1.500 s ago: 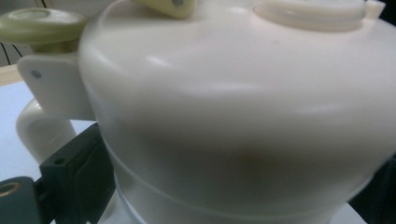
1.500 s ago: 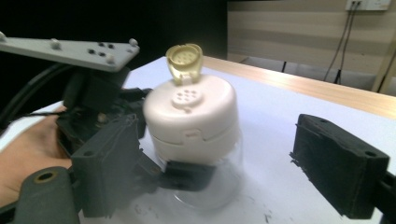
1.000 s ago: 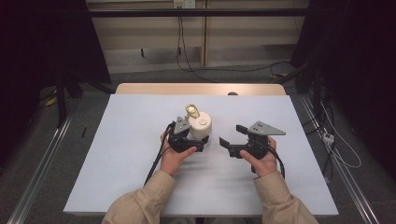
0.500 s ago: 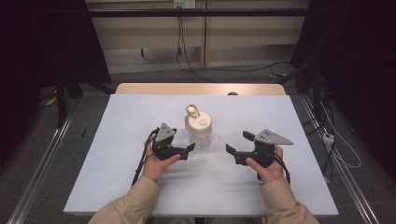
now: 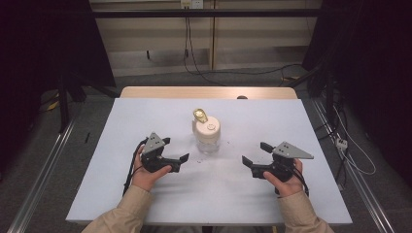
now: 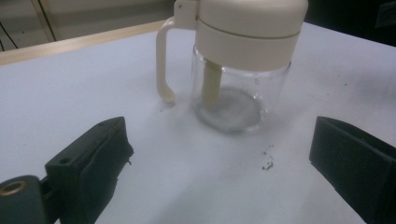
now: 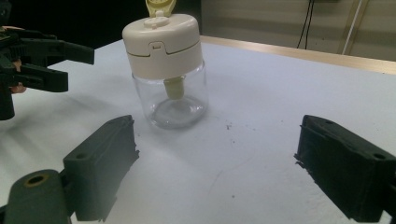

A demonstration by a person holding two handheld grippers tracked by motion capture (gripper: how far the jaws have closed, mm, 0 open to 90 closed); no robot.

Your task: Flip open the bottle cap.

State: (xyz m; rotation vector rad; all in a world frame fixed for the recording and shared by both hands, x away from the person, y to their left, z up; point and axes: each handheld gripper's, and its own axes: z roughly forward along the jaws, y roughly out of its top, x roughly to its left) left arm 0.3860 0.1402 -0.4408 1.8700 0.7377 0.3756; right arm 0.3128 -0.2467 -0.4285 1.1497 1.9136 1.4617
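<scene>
Glass jar (image 5: 207, 141) with cream lid (image 5: 206, 128) stands mid-desk (image 5: 291, 121); left tool (image 5: 176, 160) at 8 o'clock, right tool (image 5: 251, 161) at 4, both wide open, empty; likely light, fragile, slippery: grip the lid.

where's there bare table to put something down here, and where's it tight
Free: the far strip between the jar and the wooden back edge, both outer sides of the table, and the near middle between the two forearms. Tighter: right beside the jar, with the open left gripper and open right gripper flanking it.
</scene>
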